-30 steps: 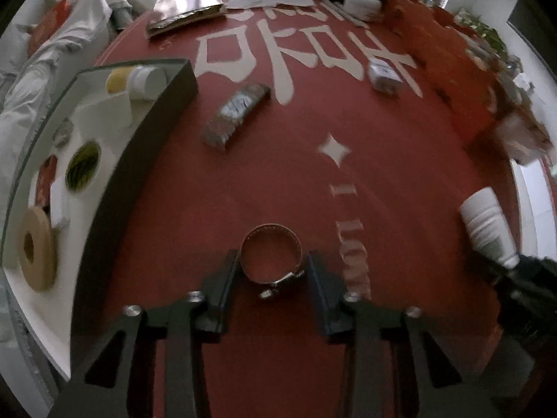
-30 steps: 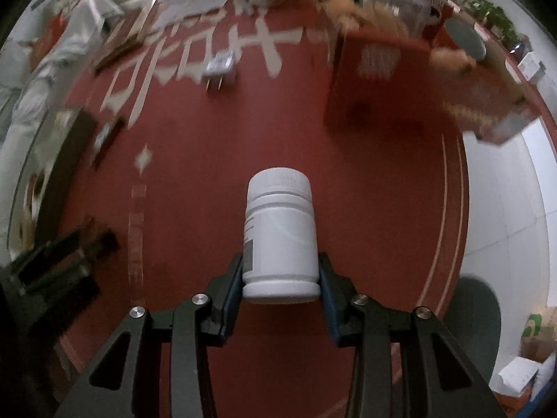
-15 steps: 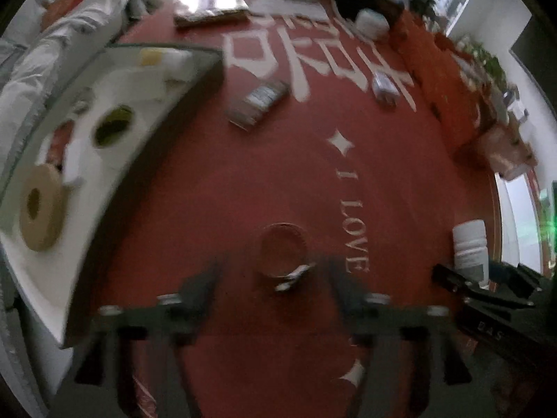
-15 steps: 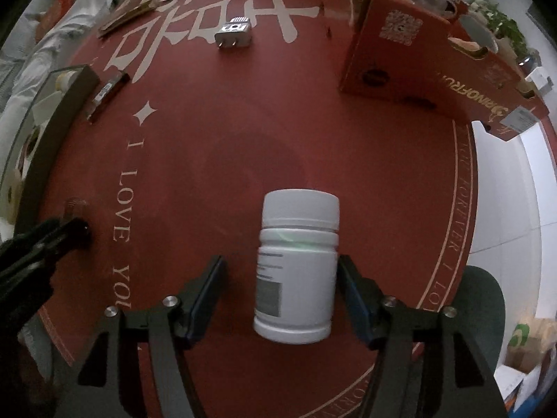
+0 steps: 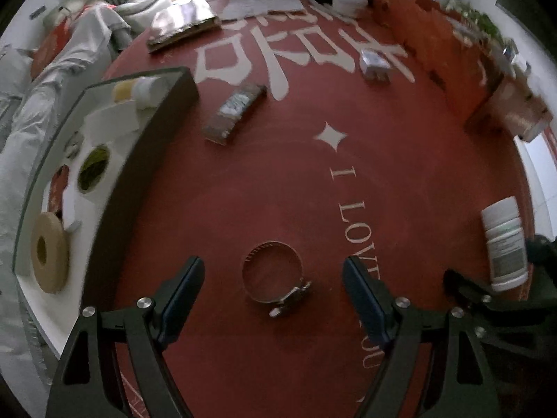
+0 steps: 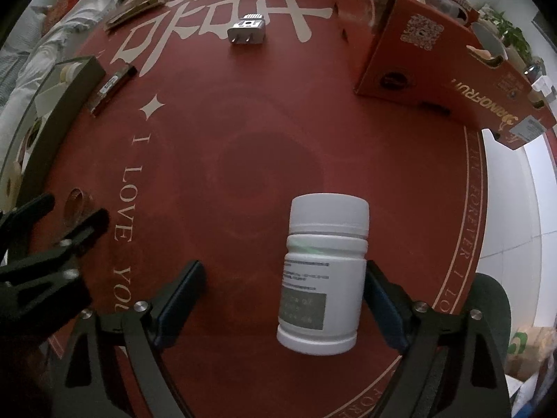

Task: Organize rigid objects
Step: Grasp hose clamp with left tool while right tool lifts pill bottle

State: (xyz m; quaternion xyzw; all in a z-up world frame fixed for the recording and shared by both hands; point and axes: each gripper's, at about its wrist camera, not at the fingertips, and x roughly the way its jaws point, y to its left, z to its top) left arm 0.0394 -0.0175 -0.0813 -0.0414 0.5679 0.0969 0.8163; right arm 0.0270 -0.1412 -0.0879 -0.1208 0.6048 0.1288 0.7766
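Both grippers are spread wide right now, holding nothing. Closest in on the left wrist view, the left gripper (image 5: 273, 287) has the metal hose clamp (image 5: 273, 282) lying flat on the red bench (image 5: 243, 191) right between its fingers, touching neither, with the screw housing poking out toward 5 o'clock. On the right wrist view the right gripper (image 6: 283, 296) straddles the white pill bottle (image 6: 322, 278), which stands upright but sits way off centre, right up against the finger at 3 o'clock with a big gap on the 9 o'clock side. My guess is that's the risky bit: if the jaws close or pull away carelessly, that near finger could shove or tip the bottle since it's tall and light. The clamp is thin and springy, so a squeeze across the ring could flex it or make it skid on the mat. Further out at 10 o'clock from the left gripper is the storage tray (image 5: 153, 118) with tape rolls (image 5: 48, 254) in it; its dark wall is tall, so anything carried low could clip it. Beyond that, a small dark packet (image 5: 235, 113) at 11 o'clock and a plug adapter (image 6: 247, 29) toward 12 are loose on the bench
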